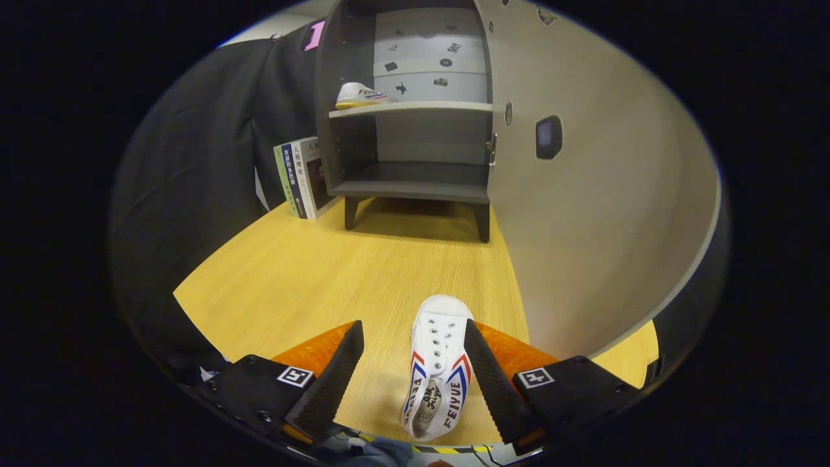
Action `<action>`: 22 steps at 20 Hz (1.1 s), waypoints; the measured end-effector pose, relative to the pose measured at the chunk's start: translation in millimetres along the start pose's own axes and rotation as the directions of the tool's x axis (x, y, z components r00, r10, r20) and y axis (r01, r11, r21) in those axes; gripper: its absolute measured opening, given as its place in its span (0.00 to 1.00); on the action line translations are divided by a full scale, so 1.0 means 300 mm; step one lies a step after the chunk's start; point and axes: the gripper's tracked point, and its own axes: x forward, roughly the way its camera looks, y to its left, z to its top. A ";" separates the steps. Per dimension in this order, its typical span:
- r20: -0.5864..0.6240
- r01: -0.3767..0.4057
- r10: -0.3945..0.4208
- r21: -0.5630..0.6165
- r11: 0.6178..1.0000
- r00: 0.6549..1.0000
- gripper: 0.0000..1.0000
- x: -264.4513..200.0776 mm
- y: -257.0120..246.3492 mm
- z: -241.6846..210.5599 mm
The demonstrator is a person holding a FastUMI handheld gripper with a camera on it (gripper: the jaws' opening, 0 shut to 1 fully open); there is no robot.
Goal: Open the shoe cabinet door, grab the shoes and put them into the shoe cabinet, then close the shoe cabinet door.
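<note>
Right now our gripper (414,363) has its fingers spread wide, and the second shoe (438,366) lies between them on the wooden tabletop (311,272), toe pointing away toward the cabinet. The right finger sits just beside the shoe's side, perhaps brushing it; we cannot tell if it touches. The left finger is clearly apart from it, so nothing is pinched yet.

Beyond the fingers the shoe cabinet (408,130) stands with its door (583,194) swung open toward us on the right. One shoe (360,95) already rests on the upper shelf (415,108), at its left end. Some books (301,176) lean against the cabinet's left side.

We judge the door-opening step done and half the loading done; the step in hand is grabbing this remaining shoe. Next we need to close the fingers across the shoe's sides until both press firmly, then lift and carry it forward past the open door's edge onto a shelf, keeping clear of the door panel close on our right. Closing the door comes after that
</note>
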 end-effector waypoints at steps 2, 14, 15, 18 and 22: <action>-0.040 0.001 -0.001 -0.009 1.000 0.999 0.98 0.044 0.000 -0.037; -0.237 0.018 -0.027 -0.043 0.999 0.971 0.95 0.165 0.008 -0.203; -0.253 0.018 -0.027 -0.038 0.999 0.967 0.91 0.170 0.010 -0.216; -0.273 0.035 -0.055 -0.078 0.996 0.961 0.78 0.180 -0.009 -0.229; -0.284 0.062 -0.088 -0.097 0.993 0.955 0.53 0.184 -0.030 -0.232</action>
